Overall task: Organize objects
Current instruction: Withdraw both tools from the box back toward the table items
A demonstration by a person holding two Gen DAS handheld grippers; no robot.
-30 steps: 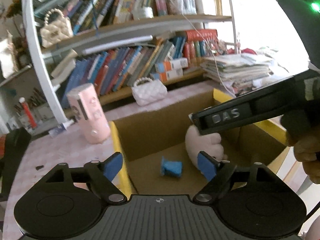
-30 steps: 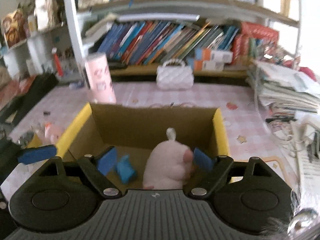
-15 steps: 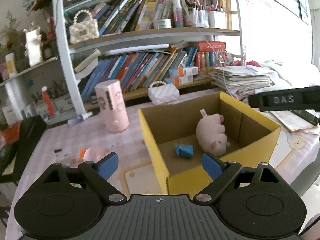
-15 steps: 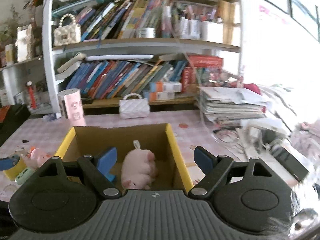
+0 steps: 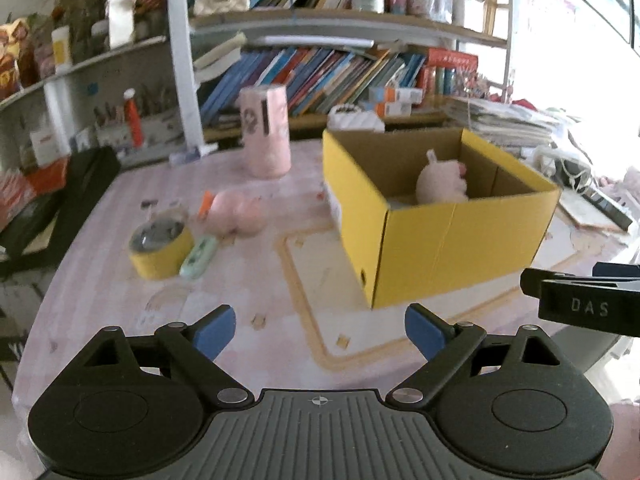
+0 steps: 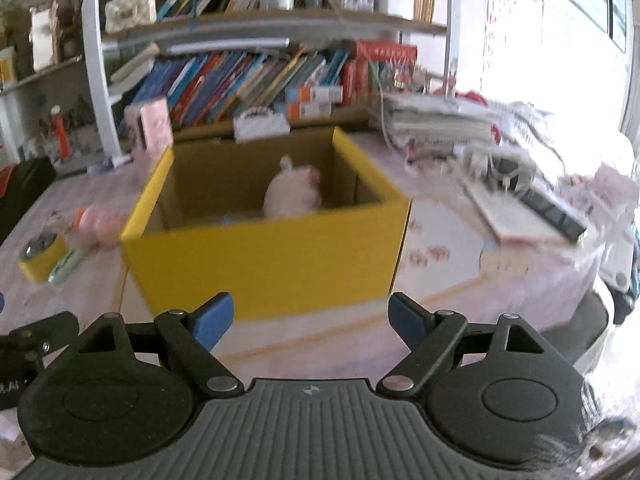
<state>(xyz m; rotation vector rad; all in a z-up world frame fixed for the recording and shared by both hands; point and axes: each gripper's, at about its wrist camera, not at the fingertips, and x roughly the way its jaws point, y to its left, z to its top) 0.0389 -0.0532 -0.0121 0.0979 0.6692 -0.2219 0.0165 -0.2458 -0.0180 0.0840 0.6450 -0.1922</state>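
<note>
Left gripper (image 5: 320, 330) sat at the bottom centre of its own view, jaws wide apart after having just been opening, nothing between the blue pads, only bare tablecloth (image 5: 248, 276) beneath. Right gripper (image 6: 310, 320) likewise at bottom centre of its view, jaws spread and empty, pads in front of the near wall of the yellow box (image 6: 264, 264) without touching it. In the left wrist view the yellow box (image 5: 448, 240) stood right of centre on the table, top open, with a pink plush toy (image 5: 440, 182) inside against its far side; the right wrist view showed the same pink plush toy (image 6: 294, 194) in the box at centre frame, and a scrap of blue (image 6: 230, 221) low behind the near wall, too blurred to identify. Left of the box in the left wrist view, out on the table: a yellow tape roll (image 5: 160, 246), a pale green oblong item (image 5: 199, 257) just beside it, and a pink soft toy (image 5: 238, 216) a little behind those. A tall pink cylinder (image 5: 266, 132) stood upright further back, near the bookshelf (image 5: 320, 76). A white quilted handbag (image 5: 352, 120) sat behind the box's far edge. At the right edge of the left wrist view, a black finger marked "DAS" (image 5: 588, 306) projected in from the other gripper.
</note>
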